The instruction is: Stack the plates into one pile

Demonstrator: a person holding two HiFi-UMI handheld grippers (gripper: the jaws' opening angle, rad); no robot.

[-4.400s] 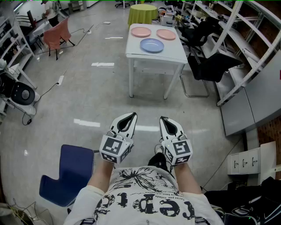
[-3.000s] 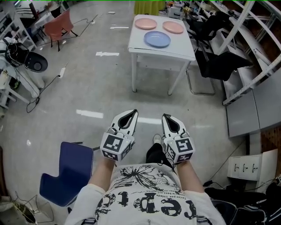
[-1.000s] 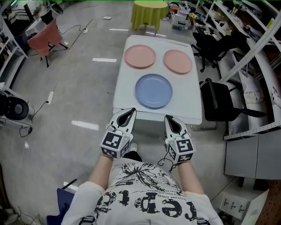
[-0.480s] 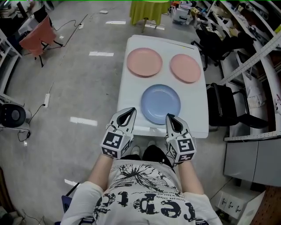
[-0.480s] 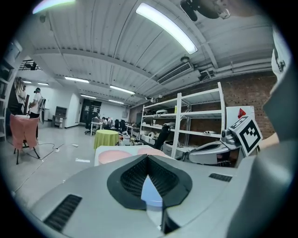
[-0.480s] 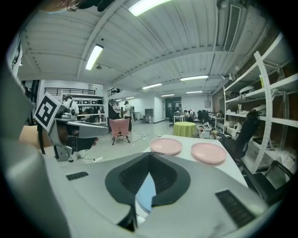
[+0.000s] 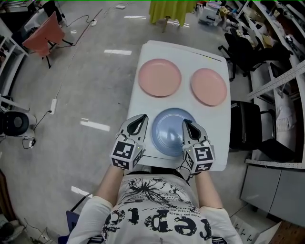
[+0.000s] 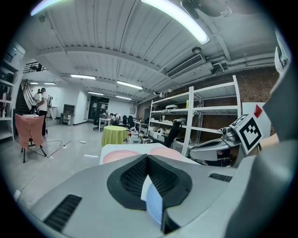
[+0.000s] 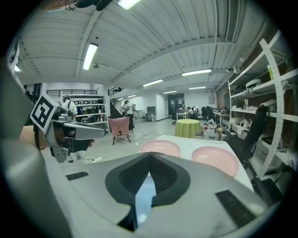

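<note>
Three plates lie apart on a white table: a pink plate at the far left, a second pink plate at the far right, and a blue plate at the near edge. My left gripper is shut and empty, hovering just left of the blue plate. On that plate's right rim hovers my right gripper, also shut and empty. Both pink plates show past the closed jaws in the right gripper view.
A black office chair stands close to the table's right side, with shelving beyond it. A yellow-green round table stands behind the white table. A pink chair and floor cables are at the far left.
The person has walked up to the table, so the plates have come much closer. Both grippers now hang over its near edge beside the blue plate. The jaws stayed shut.
</note>
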